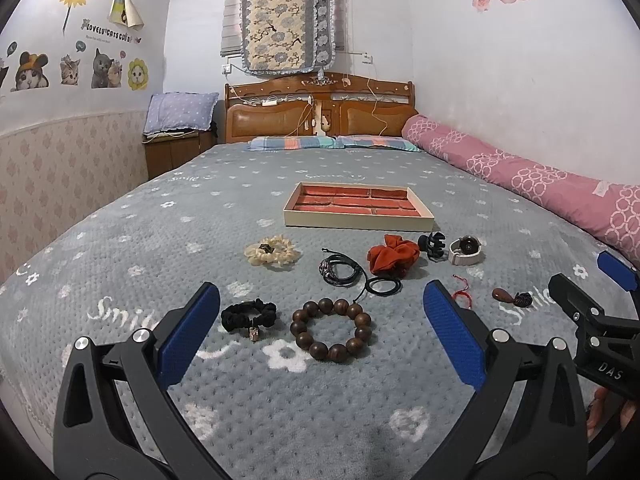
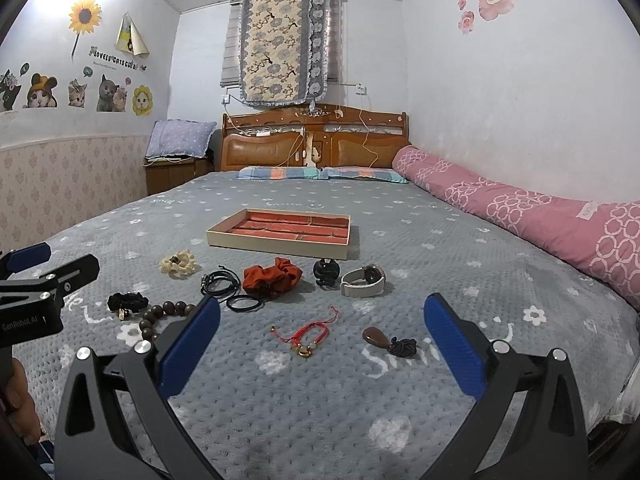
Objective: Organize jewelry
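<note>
We held both tools wide apart: the left tool (image 1: pixel 322 328) over the wooden bead bracelet (image 1: pixel 331 330), the right tool (image 2: pixel 322 332) over the red string bracelet (image 2: pixel 306 336), both lying on the bed (image 2: pixel 460 280) in front of the tray (image 2: pixel 280 234).

Red-lined divided tray (image 1: pixel 358 222) sits empty on the bed, jewelry (image 1: pixel 331 330) scattered just before it.

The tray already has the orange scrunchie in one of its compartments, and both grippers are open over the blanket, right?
Not quite. The orange scrunchie still lies on the blanket, in front of the tray, whose red compartments look empty in the right wrist view. The rest holds: the left gripper and right gripper are both open over the blanket.
</note>
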A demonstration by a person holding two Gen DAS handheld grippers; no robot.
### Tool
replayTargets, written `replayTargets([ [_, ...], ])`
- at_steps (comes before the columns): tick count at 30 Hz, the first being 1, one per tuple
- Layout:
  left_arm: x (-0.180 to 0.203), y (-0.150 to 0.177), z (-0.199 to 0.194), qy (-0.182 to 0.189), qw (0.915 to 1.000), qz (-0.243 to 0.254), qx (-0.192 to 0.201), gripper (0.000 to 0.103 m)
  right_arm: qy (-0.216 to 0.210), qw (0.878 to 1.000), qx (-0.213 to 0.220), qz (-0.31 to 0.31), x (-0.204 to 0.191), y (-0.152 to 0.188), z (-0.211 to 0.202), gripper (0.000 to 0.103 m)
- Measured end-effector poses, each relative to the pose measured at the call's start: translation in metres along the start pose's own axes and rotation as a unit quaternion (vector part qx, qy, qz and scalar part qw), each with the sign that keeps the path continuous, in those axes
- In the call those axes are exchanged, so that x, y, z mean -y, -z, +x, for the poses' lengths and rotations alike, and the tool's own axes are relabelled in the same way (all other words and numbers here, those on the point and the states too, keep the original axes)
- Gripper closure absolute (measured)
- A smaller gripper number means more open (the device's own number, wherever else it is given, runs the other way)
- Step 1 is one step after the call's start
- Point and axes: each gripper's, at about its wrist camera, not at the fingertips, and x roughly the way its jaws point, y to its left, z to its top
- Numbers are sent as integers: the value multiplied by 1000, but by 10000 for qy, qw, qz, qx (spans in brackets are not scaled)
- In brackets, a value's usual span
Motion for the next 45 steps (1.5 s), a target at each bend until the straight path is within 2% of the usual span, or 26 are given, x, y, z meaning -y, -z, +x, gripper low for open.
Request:
replayTargets([
  [45, -6, 5, 8, -7, 9999, 20, -114, 5, 33, 10000, -88, 29, -5, 10, 5, 4],
])
